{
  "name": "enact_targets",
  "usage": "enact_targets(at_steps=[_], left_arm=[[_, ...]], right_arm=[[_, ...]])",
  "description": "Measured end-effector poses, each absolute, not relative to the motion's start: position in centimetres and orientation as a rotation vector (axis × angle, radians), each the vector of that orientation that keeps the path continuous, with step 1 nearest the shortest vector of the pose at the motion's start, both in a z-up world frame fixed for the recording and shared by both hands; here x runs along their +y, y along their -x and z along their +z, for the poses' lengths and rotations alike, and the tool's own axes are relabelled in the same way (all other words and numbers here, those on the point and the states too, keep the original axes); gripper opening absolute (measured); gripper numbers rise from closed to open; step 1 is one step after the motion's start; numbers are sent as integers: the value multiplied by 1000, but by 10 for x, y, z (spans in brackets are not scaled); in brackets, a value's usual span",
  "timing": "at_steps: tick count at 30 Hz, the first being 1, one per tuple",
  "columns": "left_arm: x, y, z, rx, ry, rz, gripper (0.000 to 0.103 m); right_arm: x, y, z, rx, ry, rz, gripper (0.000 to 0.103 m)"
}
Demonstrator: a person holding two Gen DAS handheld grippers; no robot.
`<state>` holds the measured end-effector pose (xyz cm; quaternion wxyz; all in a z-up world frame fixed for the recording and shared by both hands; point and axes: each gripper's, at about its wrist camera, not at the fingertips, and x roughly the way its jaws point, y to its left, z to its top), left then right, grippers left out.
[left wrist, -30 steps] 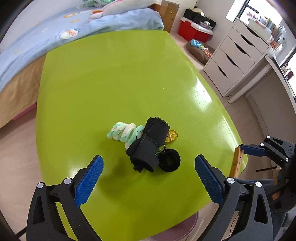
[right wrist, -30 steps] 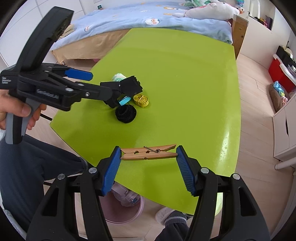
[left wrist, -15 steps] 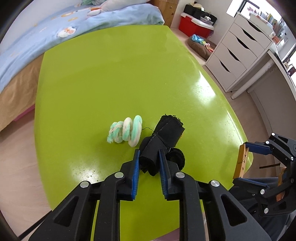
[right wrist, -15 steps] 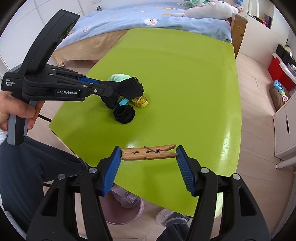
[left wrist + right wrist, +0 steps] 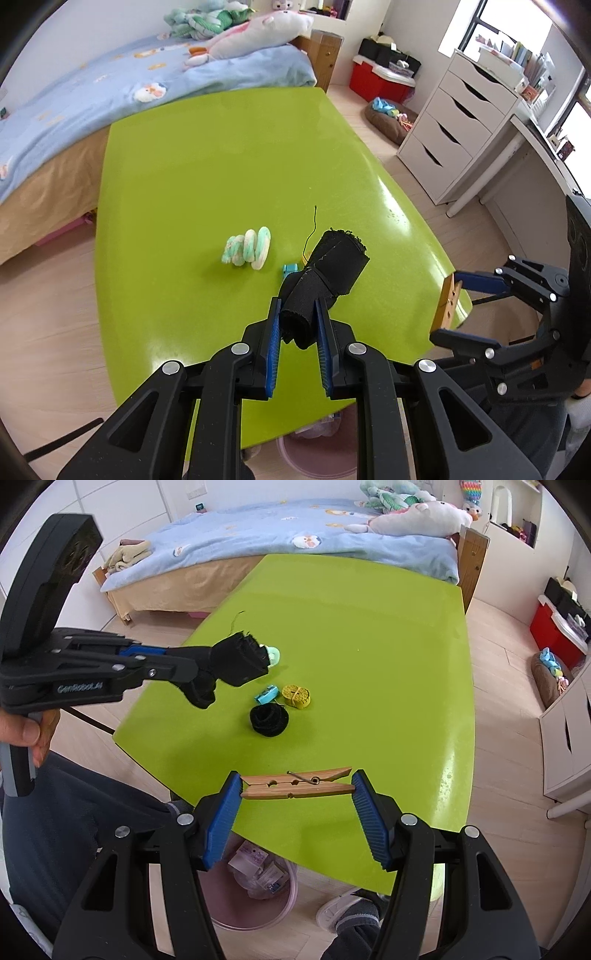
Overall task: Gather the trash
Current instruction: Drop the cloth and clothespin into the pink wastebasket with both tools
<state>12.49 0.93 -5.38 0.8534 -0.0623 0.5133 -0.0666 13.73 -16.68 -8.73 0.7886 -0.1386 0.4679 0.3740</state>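
My left gripper point(image 5: 297, 325) is shut on a roll of black fabric point(image 5: 325, 273) and holds it lifted above the green table point(image 5: 207, 155); it also shows in the right wrist view point(image 5: 236, 662). My right gripper point(image 5: 295, 794) is shut on a wooden clothespin point(image 5: 295, 781), held lengthwise over the table's near edge. On the table lie a black coil point(image 5: 269, 720), a yellow roll point(image 5: 296, 696), a small blue piece point(image 5: 265, 695) and a white-green yarn twist point(image 5: 247, 249).
A pink bin point(image 5: 255, 897) with trash in it stands on the floor under the table's near edge. A bed point(image 5: 110, 92) is beyond the table, white drawers point(image 5: 458, 125) to the right. A person's legs are below the left gripper.
My left gripper closed on the black fabric roll and lifted it off the table, uncovering the blue piece. The right gripper with the clothespin has stayed put.
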Motion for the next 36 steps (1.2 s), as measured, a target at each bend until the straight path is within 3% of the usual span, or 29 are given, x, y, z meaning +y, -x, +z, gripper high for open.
enact_targets(at_steps=[15, 31, 33, 36], left_arm=[[-14, -26, -25, 993, 91, -145, 18], [-23, 36, -38, 1011, 123, -151, 18], [-22, 38, -39, 1014, 124, -149, 18], [-22, 41, -40, 1017, 127, -149, 18]], right_arm=[[-187, -67, -58, 946, 302, 809, 61], [-195, -7, -76, 998, 301, 887, 61], [-195, -6, -79, 1007, 296, 890, 77], [-197, -5, -80, 1005, 269, 880, 90]])
